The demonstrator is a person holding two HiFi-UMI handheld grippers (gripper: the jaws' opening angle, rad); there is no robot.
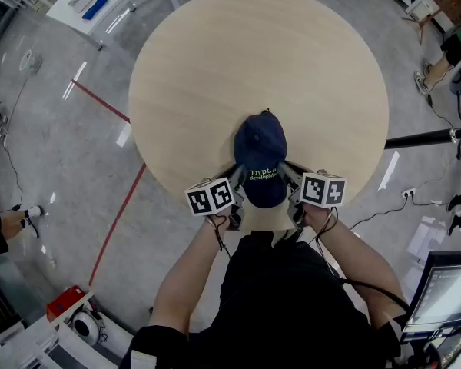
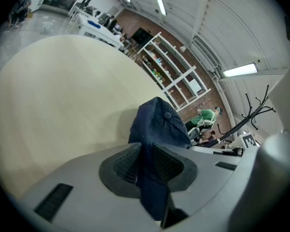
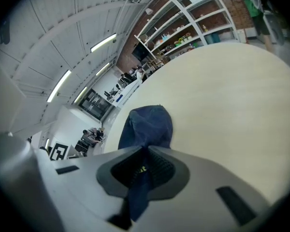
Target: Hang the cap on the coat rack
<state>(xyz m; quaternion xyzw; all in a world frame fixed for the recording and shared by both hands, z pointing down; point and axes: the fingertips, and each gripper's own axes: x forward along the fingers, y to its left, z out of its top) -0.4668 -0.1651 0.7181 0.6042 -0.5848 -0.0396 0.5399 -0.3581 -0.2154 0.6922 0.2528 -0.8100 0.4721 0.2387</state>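
1. Cap (image 1: 261,156): dark navy with light green lettering on the front. It lies on the near edge of the table, in front of the person and between the two grippers. The button-topped crown points to the far side.
2. Table (image 1: 215,68): round, with a pale wood top. Only the cap sits on it.
3. Left gripper (image 1: 237,187): at the cap's left side. In the left gripper view its jaws (image 2: 144,151) are pressed on a fold of the cap's (image 2: 159,124) navy cloth, which runs up between the ribbed pads.
4. Right gripper (image 1: 286,177): at the cap's right side. In the right gripper view its jaws (image 3: 146,153) are pinched on the cap's (image 3: 147,122) fabric, and the green lettering shows between the pads.
5. Coat rack (image 2: 253,112): a dark stand with curved hooks, seen in the left gripper view far off to the right, well apart from the table (image 2: 63,91).
6. Shelving (image 2: 174,71): a white open unit against a brick wall, beyond the table.
7. Floor line (image 1: 115,221): a red stripe on grey floor, left of the table.
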